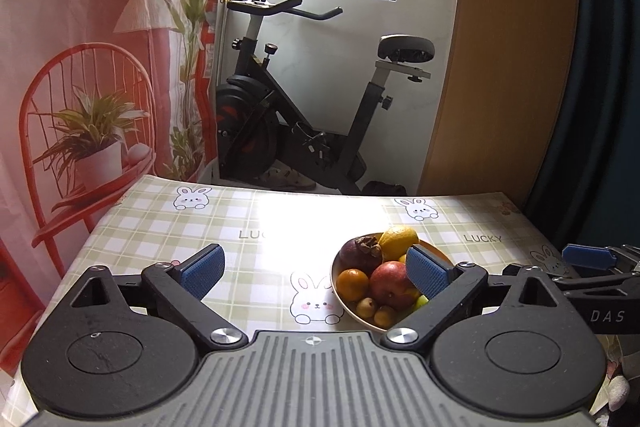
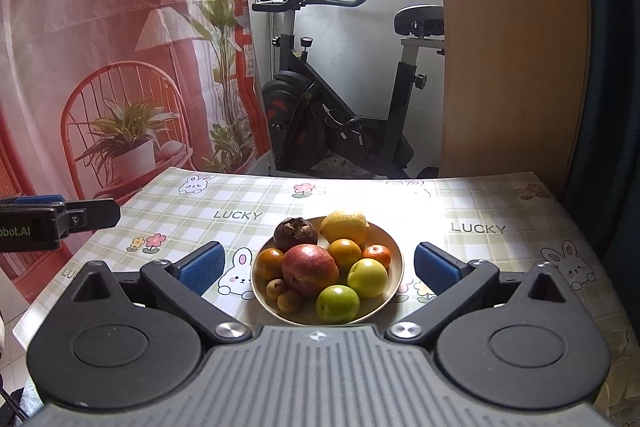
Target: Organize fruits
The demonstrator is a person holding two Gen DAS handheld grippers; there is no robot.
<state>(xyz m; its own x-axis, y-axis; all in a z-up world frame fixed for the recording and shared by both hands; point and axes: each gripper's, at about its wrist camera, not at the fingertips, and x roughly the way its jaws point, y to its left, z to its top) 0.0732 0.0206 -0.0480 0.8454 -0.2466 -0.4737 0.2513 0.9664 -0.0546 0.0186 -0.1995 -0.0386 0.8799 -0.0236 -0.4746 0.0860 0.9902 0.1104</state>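
Apparently near the finish: all visible fruit gathered in the bowl (image 2: 394, 277), none loose on the table (image 2: 480, 211).
Heaped inside the bowl: lemon (image 2: 345, 225), mangosteen (image 2: 295, 233), red apple (image 2: 309, 269), oranges, two green apples, small brown fruits at the near-left rim. Right gripper (image 2: 318, 263) spread wide, empty, straddling the bowl; left gripper (image 1: 316, 273) likewise wide and empty, left of the bowl. Remaining work unclear.

Exercise bike (image 2: 340, 99) behind the checked tablecloth (image 2: 480, 211), beside a printed curtain (image 2: 100, 47).
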